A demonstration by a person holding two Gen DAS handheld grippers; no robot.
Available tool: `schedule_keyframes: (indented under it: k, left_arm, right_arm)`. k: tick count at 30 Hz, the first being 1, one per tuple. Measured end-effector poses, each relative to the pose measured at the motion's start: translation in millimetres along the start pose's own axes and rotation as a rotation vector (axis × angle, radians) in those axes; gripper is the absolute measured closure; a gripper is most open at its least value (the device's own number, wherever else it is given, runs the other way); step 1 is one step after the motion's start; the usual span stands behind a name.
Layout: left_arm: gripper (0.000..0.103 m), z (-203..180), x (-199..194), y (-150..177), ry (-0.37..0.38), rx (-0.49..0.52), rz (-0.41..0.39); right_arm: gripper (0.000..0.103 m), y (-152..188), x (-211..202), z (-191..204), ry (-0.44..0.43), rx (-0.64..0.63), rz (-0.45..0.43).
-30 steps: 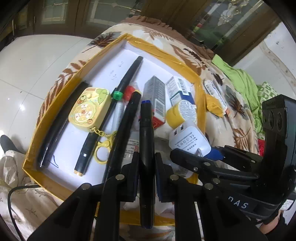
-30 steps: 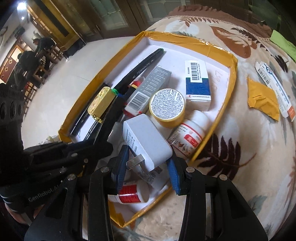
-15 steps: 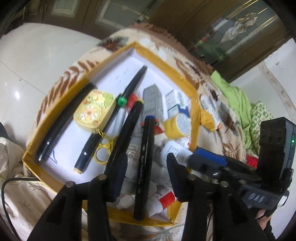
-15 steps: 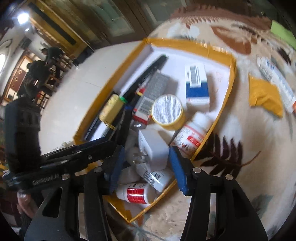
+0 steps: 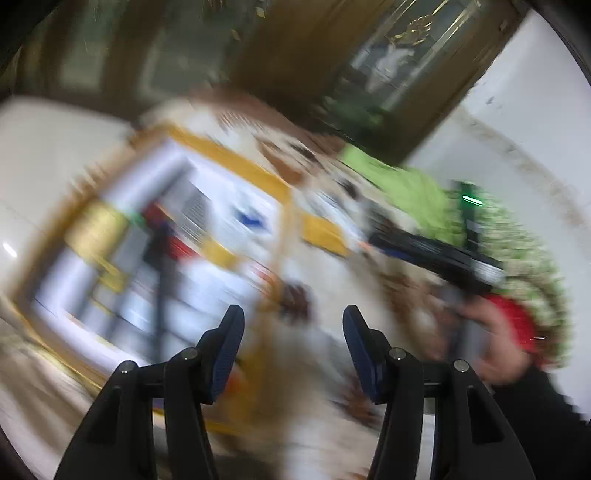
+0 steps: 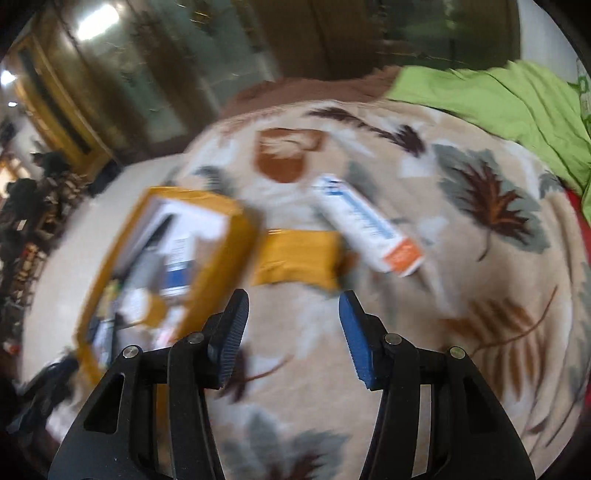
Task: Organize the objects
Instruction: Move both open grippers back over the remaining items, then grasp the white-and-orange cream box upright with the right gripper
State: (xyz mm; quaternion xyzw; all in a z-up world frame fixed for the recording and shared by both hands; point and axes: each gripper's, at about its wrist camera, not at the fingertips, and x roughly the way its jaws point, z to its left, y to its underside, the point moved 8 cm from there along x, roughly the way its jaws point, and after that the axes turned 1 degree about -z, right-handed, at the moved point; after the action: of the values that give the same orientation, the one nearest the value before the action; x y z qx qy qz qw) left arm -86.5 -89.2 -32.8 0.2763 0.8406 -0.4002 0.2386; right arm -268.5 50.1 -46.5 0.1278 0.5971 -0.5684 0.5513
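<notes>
Heavy motion blur smears the left wrist view: the yellow-rimmed tray (image 5: pixel 229 155) streaks into colour bands, its contents unreadable, while the left claw (image 5: pixel 291 332) stays crisp. Right wrist view is softer-blurred; the white tube (image 6: pixel 365 225) right of the tray (image 6: pixel 236 218) keeps its shape, print illegible. The right claw (image 6: pixel 291 328) is sharp. Daylight is even and fairly bright, shadows faint. A ceiling lamp glare (image 6: pixel 98 22) flares far above the tray. Fisheye bending curves everything, with dark vignette at the corners.
</notes>
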Motion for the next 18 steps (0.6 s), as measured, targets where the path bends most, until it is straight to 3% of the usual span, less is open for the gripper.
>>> schedule_keyframes:
  k: [1, 3, 7, 13, 18]
  left_arm:
    - [0.047, -6, 6, 7, 0.035, -0.013, 0.027]
    - [0.047, -12, 14, 14, 0.019, 0.035, 0.057]
    - [0.047, -8, 15, 10, 0.028, 0.030, 0.039]
    - [0.047, 11, 24, 10, 0.012, -0.039, 0.061]
    - [0.047, 5, 28, 15, -0.001, 0.003, 0.071]
  right_arm:
    - [0.052, -5, 9, -8, 0.031, -0.003, 0.011]
    - [0.052, -16, 23, -23, 0.084, -0.016, 0.026]
    - [0.052, -45, 54, -35, 0.163, -0.101, 0.040]
    - [0.051, -54, 98, -56, 0.136, -0.096, 0.163]
    - [0.056, -52, 104, -44, 0.124, -0.165, 0.164]
